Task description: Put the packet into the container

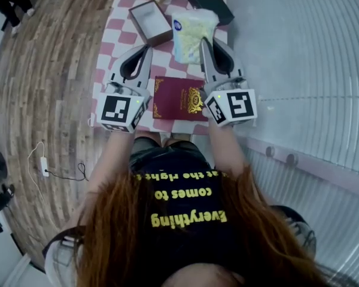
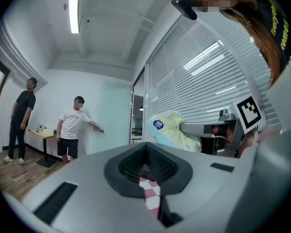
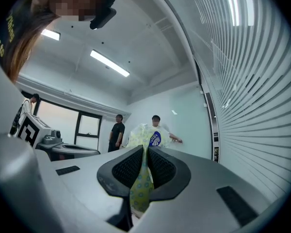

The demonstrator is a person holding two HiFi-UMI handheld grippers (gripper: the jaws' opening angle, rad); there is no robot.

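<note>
Right gripper [image 1: 204, 42]: jaws clamped on the near edge of the packet [image 1: 191, 31], thin film pinched flat between the pads. Gripped at the edge, probably so the bulk stays free ahead of the jaws and can go into an opening first.

Packet: pale yellow, patterned, round blue label. Upper centre of the head view, apparently clear of the surface [image 1: 116, 28], just right of the container [image 1: 151, 21] and not yet over it.

Container: open brown box, upper centre-left of the head view, mouth upward, interior bare. Seemingly set open to take the packet from above.

Left gripper [image 1: 148, 48]: jaws together at the tips, nothing between them, only checked cloth visible through the hollow of the pads. Pointed toward the container's near corner, close beside it; likely kept there to steady the box if needed.

Red booklet [image 1: 178, 97]: gold crest, flat on the checked surface between the two grippers, lower centre. No part in the task.

Black box [image 1: 209, 3]: top right of the surface, beyond the packet, apart from the container.
</note>
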